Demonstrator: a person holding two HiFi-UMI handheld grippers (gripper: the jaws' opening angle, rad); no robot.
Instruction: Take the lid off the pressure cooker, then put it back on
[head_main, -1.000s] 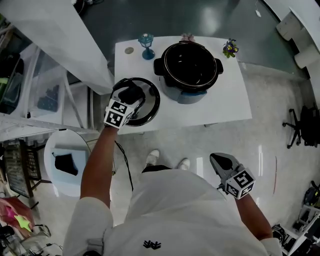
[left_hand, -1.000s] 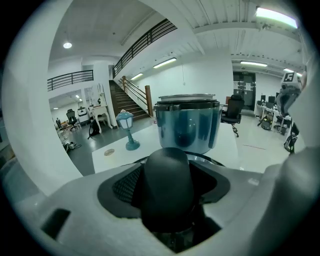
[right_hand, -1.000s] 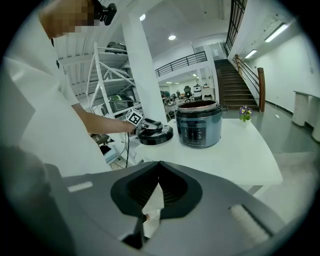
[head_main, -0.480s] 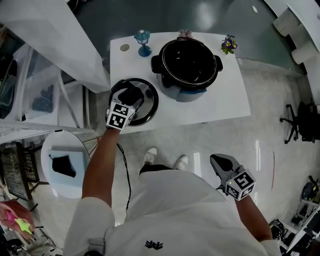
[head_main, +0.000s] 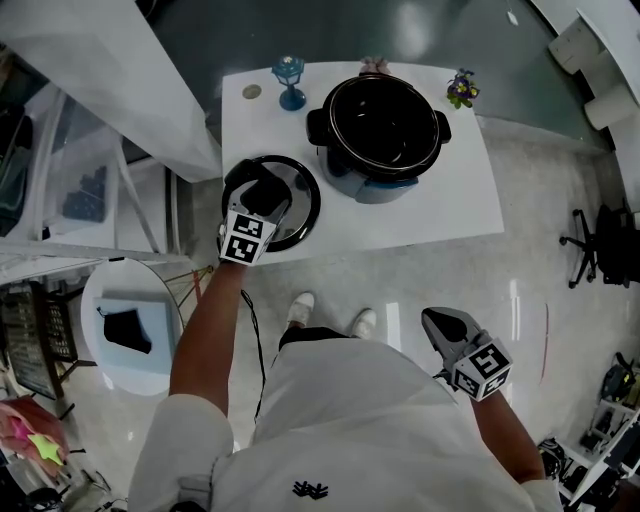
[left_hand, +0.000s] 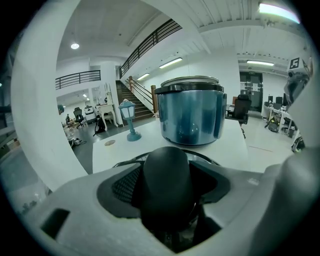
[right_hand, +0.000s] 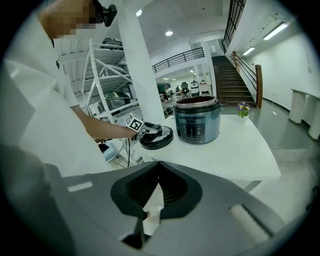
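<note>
white table (head_main: 445, 205) carries the open pressure cooker (head_main: 375, 187). its lid (head_main: 303, 205) lies flat at the cooker's eight o'clock, left gripper (head_main: 262, 190) pinching its black knob (left_hand: 167, 175). right gripper (head_main: 438, 322) hangs at five o'clock, off the table, jaws pressed together, empty.

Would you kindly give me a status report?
Left claw clamped on lid knob, lid on table beside open cooker. Right claw shut, idle. Nothing blocking.
</note>
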